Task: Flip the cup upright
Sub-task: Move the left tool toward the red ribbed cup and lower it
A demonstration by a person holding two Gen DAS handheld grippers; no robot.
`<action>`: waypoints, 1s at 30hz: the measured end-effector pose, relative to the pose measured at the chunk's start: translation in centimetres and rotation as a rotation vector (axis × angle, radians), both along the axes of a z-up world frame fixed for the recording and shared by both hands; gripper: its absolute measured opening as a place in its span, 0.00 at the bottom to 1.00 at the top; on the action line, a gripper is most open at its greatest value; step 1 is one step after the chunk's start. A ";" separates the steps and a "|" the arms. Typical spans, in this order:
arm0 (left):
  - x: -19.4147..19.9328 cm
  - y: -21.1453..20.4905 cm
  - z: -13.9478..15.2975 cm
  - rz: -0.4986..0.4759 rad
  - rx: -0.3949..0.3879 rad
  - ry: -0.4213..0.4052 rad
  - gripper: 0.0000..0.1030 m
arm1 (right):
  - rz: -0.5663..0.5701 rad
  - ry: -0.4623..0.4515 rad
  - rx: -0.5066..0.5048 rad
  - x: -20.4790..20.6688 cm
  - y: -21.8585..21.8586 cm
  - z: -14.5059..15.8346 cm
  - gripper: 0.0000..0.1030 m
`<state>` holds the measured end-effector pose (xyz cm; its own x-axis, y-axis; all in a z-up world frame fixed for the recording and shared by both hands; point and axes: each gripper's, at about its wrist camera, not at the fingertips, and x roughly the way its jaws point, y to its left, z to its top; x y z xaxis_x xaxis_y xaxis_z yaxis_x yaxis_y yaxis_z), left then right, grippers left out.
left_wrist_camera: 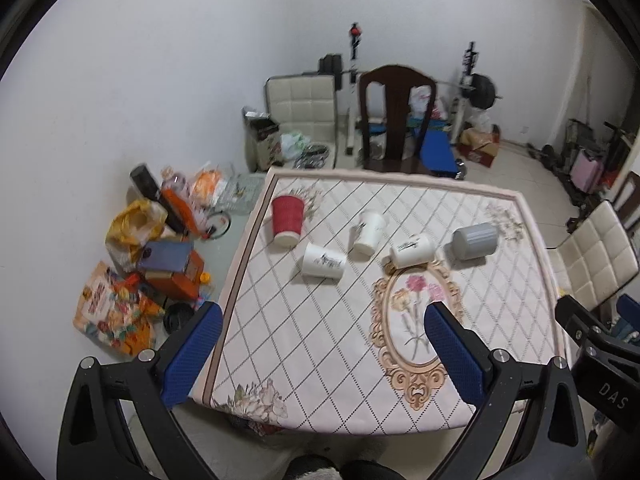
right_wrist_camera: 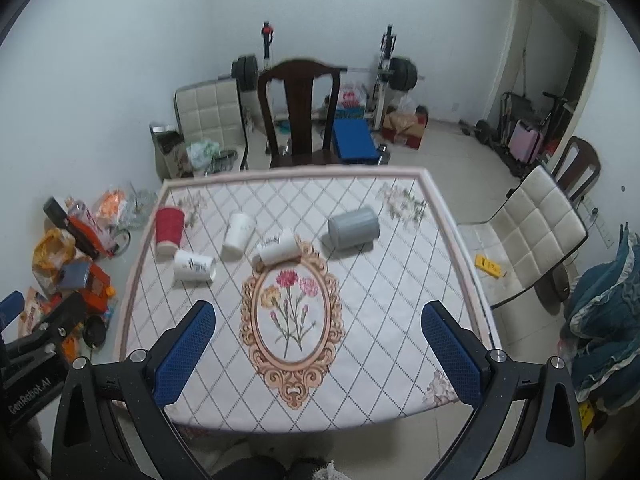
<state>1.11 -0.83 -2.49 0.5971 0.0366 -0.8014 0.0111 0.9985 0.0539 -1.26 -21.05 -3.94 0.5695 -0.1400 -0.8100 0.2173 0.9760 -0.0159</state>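
Several cups lie on their sides across the far half of the table (left_wrist_camera: 320, 340): a red cup (left_wrist_camera: 286, 220) at the far left, three white cups (left_wrist_camera: 323, 261) (left_wrist_camera: 370, 232) (left_wrist_camera: 412, 250) in the middle, and a grey ribbed cup (left_wrist_camera: 475, 240) at the right. The right wrist view shows the red cup (right_wrist_camera: 169, 230), the white cups (right_wrist_camera: 195, 267) (right_wrist_camera: 238, 234) (right_wrist_camera: 279, 250) and the grey cup (right_wrist_camera: 353, 227). My left gripper (left_wrist_camera: 324, 312) is open and empty above the table's near left part. My right gripper (right_wrist_camera: 318, 312) is open and empty above the near middle, well short of the cups.
A dark wooden chair (right_wrist_camera: 300, 112) stands behind the table's far edge, a cream padded chair (right_wrist_camera: 536, 232) at its right. Bags and boxes (left_wrist_camera: 152, 264) clutter the floor at the left. Weight equipment (right_wrist_camera: 384, 72) lines the back wall.
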 end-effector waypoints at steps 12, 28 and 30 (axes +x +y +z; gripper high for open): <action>4.9 2.6 -10.3 0.119 0.081 0.211 1.00 | 0.073 0.258 0.014 7.7 1.0 -12.4 1.00; 21.8 8.4 -21.0 0.117 0.113 0.396 1.00 | -0.009 0.586 0.030 21.5 5.0 -28.4 1.00; 23.9 9.0 -21.5 0.118 0.110 0.394 1.00 | -0.015 0.606 0.030 23.0 5.5 -29.4 1.00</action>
